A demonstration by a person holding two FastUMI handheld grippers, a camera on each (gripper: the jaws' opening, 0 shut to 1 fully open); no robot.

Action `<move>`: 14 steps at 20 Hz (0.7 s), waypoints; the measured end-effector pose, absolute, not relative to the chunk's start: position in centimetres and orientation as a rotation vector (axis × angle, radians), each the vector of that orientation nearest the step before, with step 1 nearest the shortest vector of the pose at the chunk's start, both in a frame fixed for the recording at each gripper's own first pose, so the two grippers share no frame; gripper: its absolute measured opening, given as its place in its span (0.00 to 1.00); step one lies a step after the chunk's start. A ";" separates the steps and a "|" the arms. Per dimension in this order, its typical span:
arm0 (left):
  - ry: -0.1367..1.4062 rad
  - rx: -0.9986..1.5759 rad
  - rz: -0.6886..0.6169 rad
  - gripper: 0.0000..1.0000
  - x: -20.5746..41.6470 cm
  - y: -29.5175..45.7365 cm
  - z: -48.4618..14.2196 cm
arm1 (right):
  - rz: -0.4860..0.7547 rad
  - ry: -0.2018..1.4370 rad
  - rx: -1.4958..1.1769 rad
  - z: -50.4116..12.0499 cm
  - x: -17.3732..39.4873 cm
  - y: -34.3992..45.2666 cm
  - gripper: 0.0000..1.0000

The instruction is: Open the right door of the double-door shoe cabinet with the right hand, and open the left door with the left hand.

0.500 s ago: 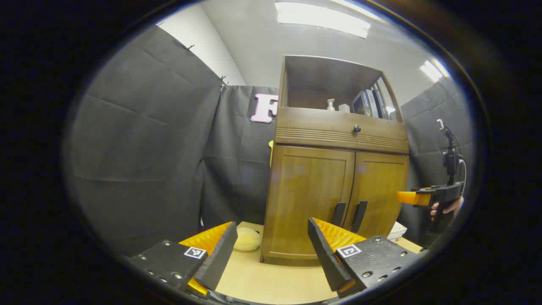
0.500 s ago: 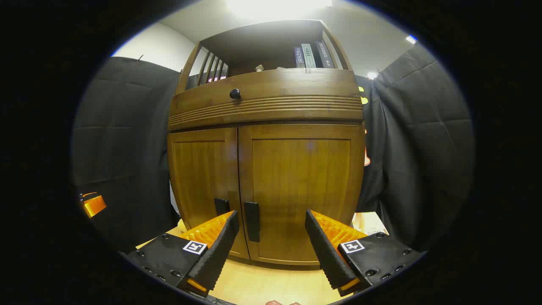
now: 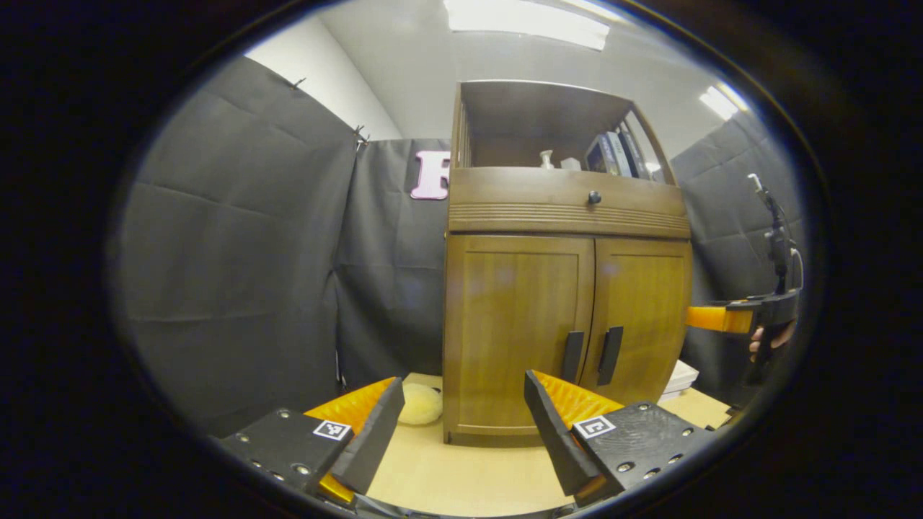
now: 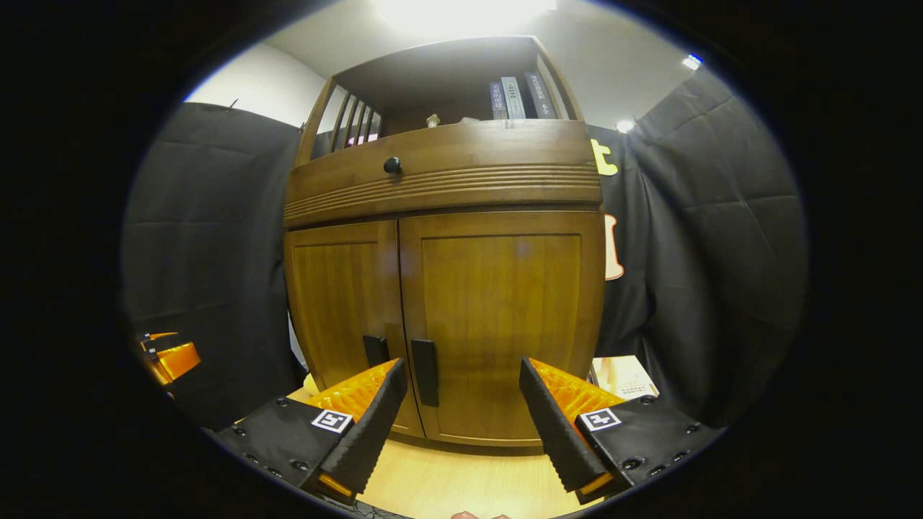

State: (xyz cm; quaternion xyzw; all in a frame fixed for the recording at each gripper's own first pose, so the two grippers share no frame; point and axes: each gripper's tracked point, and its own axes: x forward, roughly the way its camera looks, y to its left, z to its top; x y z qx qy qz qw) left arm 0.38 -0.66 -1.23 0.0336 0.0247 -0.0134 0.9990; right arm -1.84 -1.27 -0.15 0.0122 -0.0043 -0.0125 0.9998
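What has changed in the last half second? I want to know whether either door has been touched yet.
Neither door has been touched. Both gripper views shifted slightly against the cabinet, so the hands moved a little. The left gripper and right gripper remain open and short of the handles; both doors stay shut.

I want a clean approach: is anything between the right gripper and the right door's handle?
No. In the right gripper view, bare tabletop separates the open right gripper from the right door's handle.
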 end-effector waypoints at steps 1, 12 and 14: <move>0.055 0.066 -0.032 0.96 0.5 -0.8 -1.4 | -0.018 -0.008 0.028 -0.2 -2.1 -1.2 0.96; 0.131 -0.051 -0.037 0.97 1.3 0.5 -0.7 | 0.010 0.025 0.003 -0.7 -1.1 0.2 0.93; 0.137 -0.072 -0.019 0.96 1.7 1.1 -0.7 | 0.023 0.021 0.011 -0.3 -0.1 0.7 0.98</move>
